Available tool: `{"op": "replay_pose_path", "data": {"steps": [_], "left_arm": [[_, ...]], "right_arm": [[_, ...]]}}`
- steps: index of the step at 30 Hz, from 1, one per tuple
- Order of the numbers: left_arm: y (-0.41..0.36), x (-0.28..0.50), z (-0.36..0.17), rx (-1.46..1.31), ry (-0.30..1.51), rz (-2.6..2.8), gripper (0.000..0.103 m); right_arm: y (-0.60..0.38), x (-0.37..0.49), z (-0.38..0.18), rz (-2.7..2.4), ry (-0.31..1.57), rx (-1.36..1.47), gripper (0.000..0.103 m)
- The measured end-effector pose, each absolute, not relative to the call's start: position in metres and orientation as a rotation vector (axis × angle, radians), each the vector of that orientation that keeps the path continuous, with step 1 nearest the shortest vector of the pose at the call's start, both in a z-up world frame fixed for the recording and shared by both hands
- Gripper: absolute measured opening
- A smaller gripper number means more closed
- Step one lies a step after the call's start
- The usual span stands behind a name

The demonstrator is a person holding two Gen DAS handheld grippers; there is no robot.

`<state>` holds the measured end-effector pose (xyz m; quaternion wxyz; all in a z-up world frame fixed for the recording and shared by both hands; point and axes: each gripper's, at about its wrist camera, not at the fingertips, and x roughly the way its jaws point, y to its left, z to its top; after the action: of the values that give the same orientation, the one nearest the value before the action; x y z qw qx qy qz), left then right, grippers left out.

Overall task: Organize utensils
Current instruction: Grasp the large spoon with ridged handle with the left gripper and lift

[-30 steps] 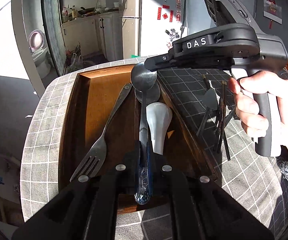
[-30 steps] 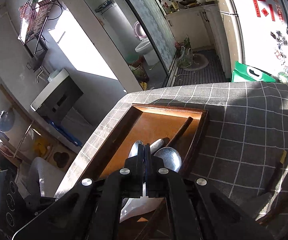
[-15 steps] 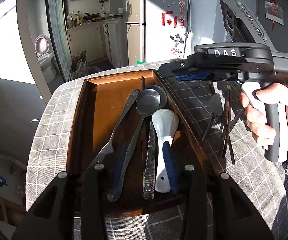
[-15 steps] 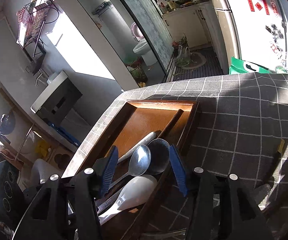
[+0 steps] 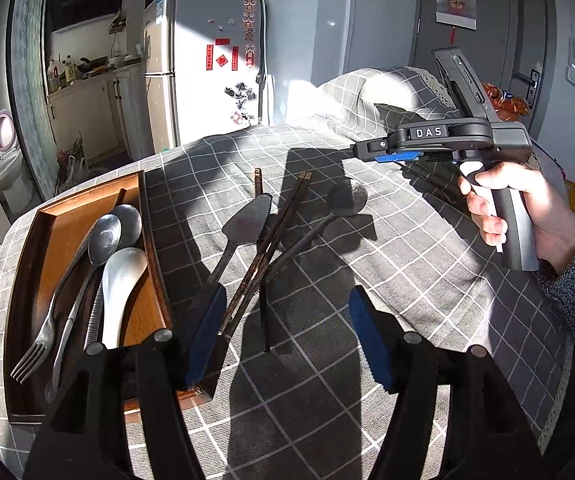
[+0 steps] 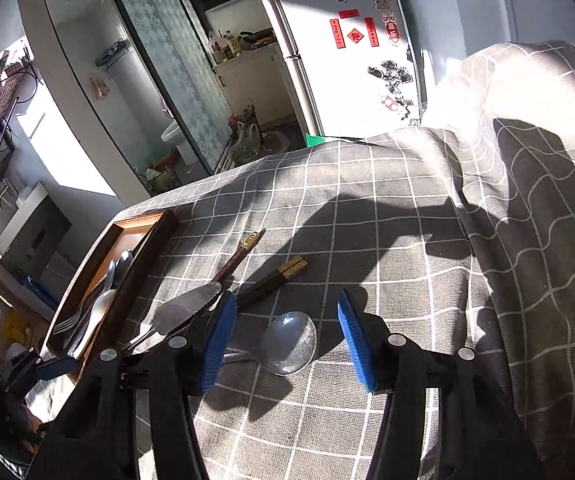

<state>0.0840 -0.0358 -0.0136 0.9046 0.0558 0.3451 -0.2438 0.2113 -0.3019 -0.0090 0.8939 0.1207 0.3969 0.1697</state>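
From the left wrist view, the left gripper stood over the grey checked tablecloth, its blue-padded jaws spread wide with nothing between them, having just been opening. The rectangular wooden tray lay to its left, holding a white ceramic spoon, two metal spoons and a steel fork. On the cloth beside the tray lay a serrated metal cake server, a pair of dark wooden chopsticks crossing it, and a loose metal spoon. Further right, a hand in a grey knitted sleeve held the right gripper above the cloth. From the right wrist view, the right gripper hovered with its jaws moderately apart and empty; the loose metal spoon's bowl lay on the cloth between and below them. The cake server and chopsticks lay just left, the tray beyond them at the table's edge.
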Motion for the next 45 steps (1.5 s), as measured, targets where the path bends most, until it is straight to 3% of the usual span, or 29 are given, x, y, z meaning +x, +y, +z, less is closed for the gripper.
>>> {"op": "replay_pose_path", "data": {"steps": [3, 12, 16, 35, 36, 39, 41, 45], "left_arm": [[-0.043, 0.084, -0.018, 0.113, 0.727, -0.510, 0.068], [-0.057, 0.089, -0.032, 0.116, 0.757, -0.520, 0.068], [-0.061, 0.090, -0.030, 0.120, 0.753, -0.519, 0.068], [-0.113, 0.112, -0.035, 0.128, 0.794, -0.625, 0.067], [-0.117, 0.113, -0.035, 0.130, 0.798, -0.633, 0.064], [-0.125, 0.113, -0.036, 0.141, 0.809, -0.631, 0.041], [-0.123, 0.113, -0.036, 0.135, 0.822, -0.627, 0.010], [-0.112, 0.115, -0.035, 0.133, 0.824, -0.594, 0.009]], "right_arm": [[-0.306, 0.208, -0.025, 0.351, 0.854, 0.281, 0.052], [-0.292, 0.209, -0.044, 0.334, 0.876, 0.286, 0.029], [-0.285, 0.211, -0.049, 0.361, 0.886, 0.290, 0.008], [-0.344, 0.158, 0.030, 0.432, 0.744, 0.217, 0.002], [-0.344, 0.155, 0.031, 0.444, 0.745, 0.228, 0.001], [-0.339, 0.150, 0.038, 0.454, 0.739, 0.217, 0.002], [-0.334, 0.150, 0.042, 0.465, 0.740, 0.215, 0.002], [-0.319, 0.143, 0.053, 0.502, 0.734, 0.205, 0.002]]}}
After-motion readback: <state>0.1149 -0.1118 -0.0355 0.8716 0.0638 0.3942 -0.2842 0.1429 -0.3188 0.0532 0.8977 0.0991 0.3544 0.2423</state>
